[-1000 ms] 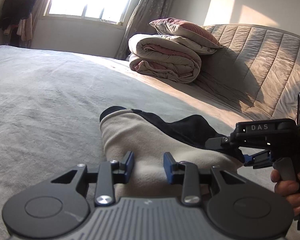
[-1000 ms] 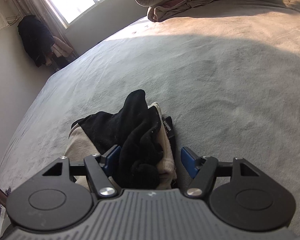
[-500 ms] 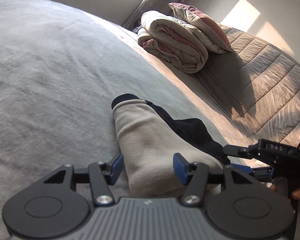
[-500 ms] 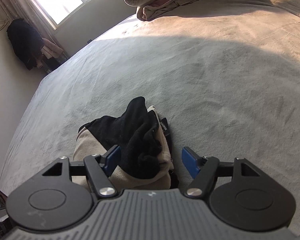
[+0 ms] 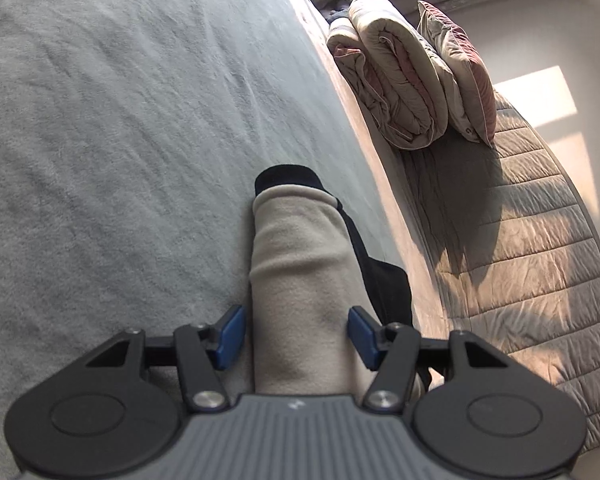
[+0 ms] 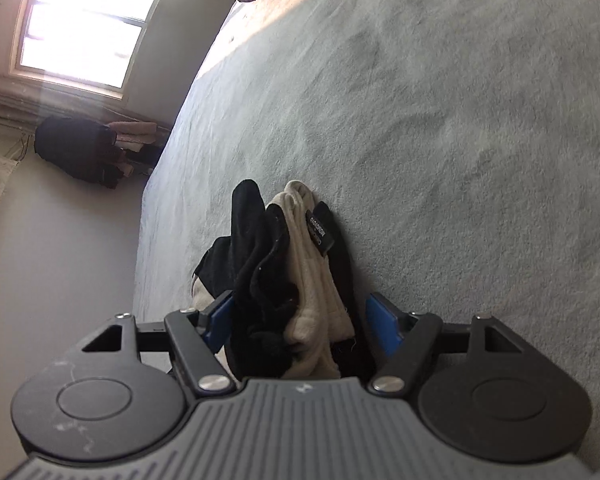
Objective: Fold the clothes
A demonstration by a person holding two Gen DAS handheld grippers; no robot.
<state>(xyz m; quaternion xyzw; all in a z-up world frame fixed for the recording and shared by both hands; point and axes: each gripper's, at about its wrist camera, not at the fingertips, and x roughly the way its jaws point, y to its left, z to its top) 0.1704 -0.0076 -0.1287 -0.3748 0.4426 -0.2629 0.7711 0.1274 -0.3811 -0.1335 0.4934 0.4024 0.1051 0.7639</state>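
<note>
Garment point(image 5: 300, 280) between both sets of jaws, lying folded on the bed point(image 5: 100, 140): beige fleece with black trim, lower centre of each view. Left gripper point(image 5: 296, 334) now wider than a second ago, blue pads standing off either side of the beige fold, a sliver of gap visible at each; no pinch on the cloth. Right gripper point(image 6: 300, 320) also wide, about as it was, pads flanking the bunched black and cream end point(image 6: 296, 276) without clearly pressing it; left pad partly hidden behind black fabric, so contact there hard to rule out. Both views tilted hard compared with a second ago: bed surface now running diagonally, folded quilt point(image 5: 396, 76) and pillow point(image 5: 460, 68) swung to upper right in the left view, window point(image 6: 84, 24) pushed to upper left in the right view. Bundle itself much the same shape and in the same spot as before, compact, black collar end pointing away up the frame.

Judging by that: cloth let go and left resting, a fold probably just set down. Looks well along, possibly finished for this piece. Next likely needs either pulling clear or a fresh grip for one more fold. Risk: loose black end springing open once clear.
</note>
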